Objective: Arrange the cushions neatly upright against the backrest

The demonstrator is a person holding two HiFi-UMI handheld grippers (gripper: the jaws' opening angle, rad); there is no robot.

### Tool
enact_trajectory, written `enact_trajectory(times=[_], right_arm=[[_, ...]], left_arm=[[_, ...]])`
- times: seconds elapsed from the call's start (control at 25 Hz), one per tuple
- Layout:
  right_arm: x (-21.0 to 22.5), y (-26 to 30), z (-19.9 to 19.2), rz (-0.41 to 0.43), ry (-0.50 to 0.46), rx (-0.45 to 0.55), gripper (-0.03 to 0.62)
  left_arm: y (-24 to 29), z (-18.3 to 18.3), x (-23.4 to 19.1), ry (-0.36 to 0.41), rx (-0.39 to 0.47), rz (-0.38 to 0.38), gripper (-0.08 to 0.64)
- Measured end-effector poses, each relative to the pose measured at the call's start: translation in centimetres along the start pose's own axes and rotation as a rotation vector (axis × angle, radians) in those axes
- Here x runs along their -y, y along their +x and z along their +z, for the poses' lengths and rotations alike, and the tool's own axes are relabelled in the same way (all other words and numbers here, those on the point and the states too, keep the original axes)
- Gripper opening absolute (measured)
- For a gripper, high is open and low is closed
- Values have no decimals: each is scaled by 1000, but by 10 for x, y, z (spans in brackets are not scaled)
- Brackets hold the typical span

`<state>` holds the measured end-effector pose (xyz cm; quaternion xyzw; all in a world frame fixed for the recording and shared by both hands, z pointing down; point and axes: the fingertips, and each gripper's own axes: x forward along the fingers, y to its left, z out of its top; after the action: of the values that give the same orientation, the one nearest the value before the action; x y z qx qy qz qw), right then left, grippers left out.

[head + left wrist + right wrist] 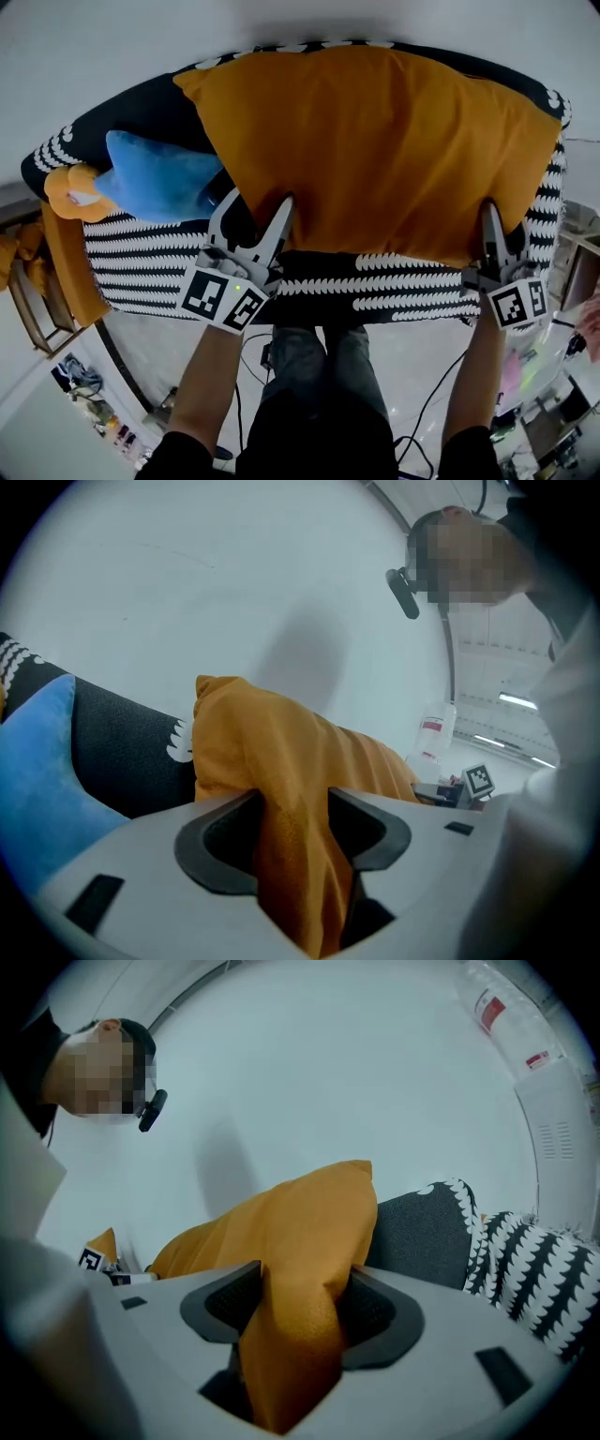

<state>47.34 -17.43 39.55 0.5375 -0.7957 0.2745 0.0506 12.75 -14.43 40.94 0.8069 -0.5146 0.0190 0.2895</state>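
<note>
Orange cushion (375, 150) spans most of the black-and-white patterned sofa (375, 283), with its far edge at the backrest. Left gripper (258, 208) pinches a fold of the cushion's fabric at the near left corner. Right gripper (497, 225) pinches the near right corner, and fabric bulges between its jaws. Blue cushion (155, 178) lies at the sofa's left end, just beside the orange one.

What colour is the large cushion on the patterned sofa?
The cushion is plain mustard orange with no pattern. It shows best in the head view.
</note>
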Motion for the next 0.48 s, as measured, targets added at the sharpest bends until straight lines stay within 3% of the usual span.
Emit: enact_trajectory(times=[0.2,0.4,0.48], right_arm=[[22,28,-4,-16,-20,2,286],[72,10,4,-74,-62,7,305],[75,13,-3,-97,-72,4,313]], left_arm=[[26,-7,-4,-15,-9,33,250],[47,-25,35,-32,-29,66,250],[46,-30,31,-23,-43,84,257]])
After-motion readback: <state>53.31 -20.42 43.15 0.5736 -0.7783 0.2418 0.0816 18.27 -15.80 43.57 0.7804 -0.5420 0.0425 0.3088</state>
